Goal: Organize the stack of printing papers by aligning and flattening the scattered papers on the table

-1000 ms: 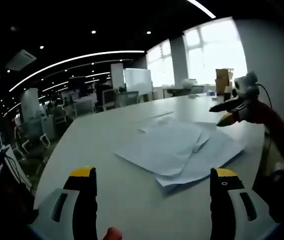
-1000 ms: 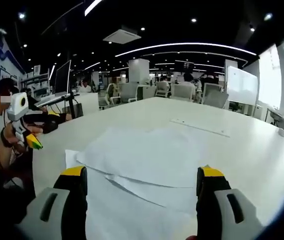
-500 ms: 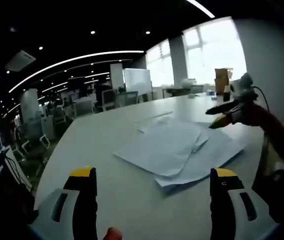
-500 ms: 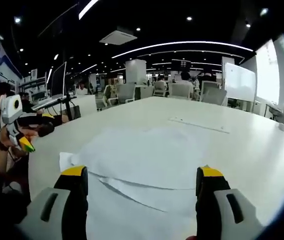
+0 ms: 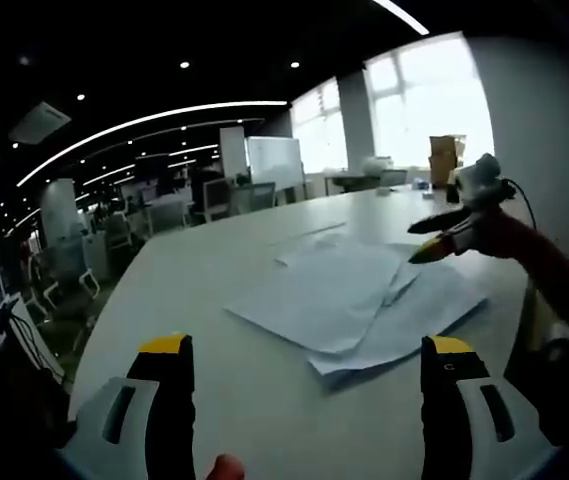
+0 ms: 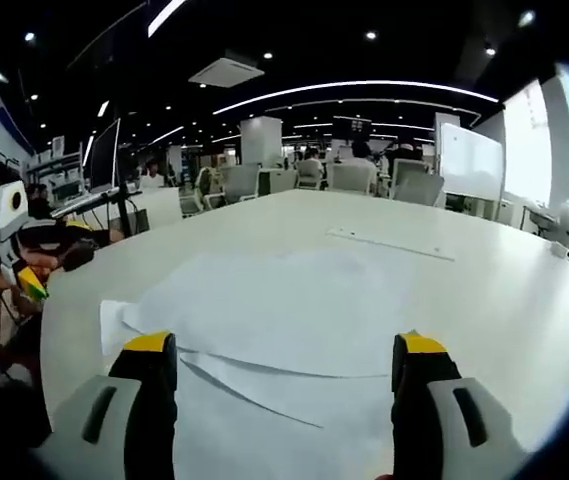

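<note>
Several papers (image 5: 359, 300) lie fanned on the white table (image 5: 204, 290).

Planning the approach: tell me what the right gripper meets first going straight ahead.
Probably the scattered white printing papers on the white table; the open right gripper already points at them, though depth is unclear.

Left claw (image 5: 304, 375) is level, jaws spread wide, holding nothing. Right claw (image 6: 286, 370) likewise gapes empty; seen from the left, its tips angle downward.
</note>
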Available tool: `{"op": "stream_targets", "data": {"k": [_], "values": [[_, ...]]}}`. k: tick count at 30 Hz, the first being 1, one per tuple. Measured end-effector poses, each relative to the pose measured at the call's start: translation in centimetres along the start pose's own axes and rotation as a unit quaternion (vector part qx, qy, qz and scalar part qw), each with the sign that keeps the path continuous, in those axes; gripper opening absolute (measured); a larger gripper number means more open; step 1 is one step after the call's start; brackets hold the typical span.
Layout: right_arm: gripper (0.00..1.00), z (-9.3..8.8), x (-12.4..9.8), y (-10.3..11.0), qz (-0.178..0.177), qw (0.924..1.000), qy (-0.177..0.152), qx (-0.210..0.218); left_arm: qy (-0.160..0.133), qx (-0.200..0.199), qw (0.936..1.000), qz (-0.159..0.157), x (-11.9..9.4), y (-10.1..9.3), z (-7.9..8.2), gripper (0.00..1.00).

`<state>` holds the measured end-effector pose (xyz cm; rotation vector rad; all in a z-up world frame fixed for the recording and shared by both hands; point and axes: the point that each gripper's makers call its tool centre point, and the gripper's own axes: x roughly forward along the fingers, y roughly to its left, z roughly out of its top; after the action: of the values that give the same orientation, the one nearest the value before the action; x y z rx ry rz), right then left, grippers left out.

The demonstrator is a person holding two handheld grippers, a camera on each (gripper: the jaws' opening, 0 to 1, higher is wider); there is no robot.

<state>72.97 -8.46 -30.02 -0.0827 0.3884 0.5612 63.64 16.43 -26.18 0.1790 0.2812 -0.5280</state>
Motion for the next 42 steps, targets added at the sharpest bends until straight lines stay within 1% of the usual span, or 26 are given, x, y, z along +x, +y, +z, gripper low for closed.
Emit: {"op": "stream_targets", "data": {"k": [7,13,21,26,34,42], "values": [[0.82,-0.4,0.5,-0.3,-0.004,0.9999,0.0,0.01,0.0,0.0,1.0,0.001,-0.1,0.0,0.0,0.96],[0.82,-0.9,0.7,-0.1,-0.005,0.9999,0.002,0.009,0.001,0.0,1.0,0.0,0.0,-0.1,-0.1,0.96],[0.82,-1.2,0.9,-0.3,-0.007,0.9999,0.004,0.012,-0.005,0.006,0.9999,-0.01,0.2,-0.8,0.2,0.96],[0.82,-1.3,1.2,-0.4,-0.006,0.9998,0.006,0.017,-0.011,0.003,0.9998,-0.017,0.2,-1.0,0.4,0.96],[0.82,-0.5,1.3,-0.3,-0.005,0.9998,-0.004,0.02,-0.014,0.004,0.9998,-0.014,-0.1,-0.9,0.6,0.96],[0.82,-0.5,1.8,-0.9,-0.013,0.9997,-0.004,0.018,-0.015,0.004,0.9997,-0.017,0.0,-1.1,0.6,0.96]]}}
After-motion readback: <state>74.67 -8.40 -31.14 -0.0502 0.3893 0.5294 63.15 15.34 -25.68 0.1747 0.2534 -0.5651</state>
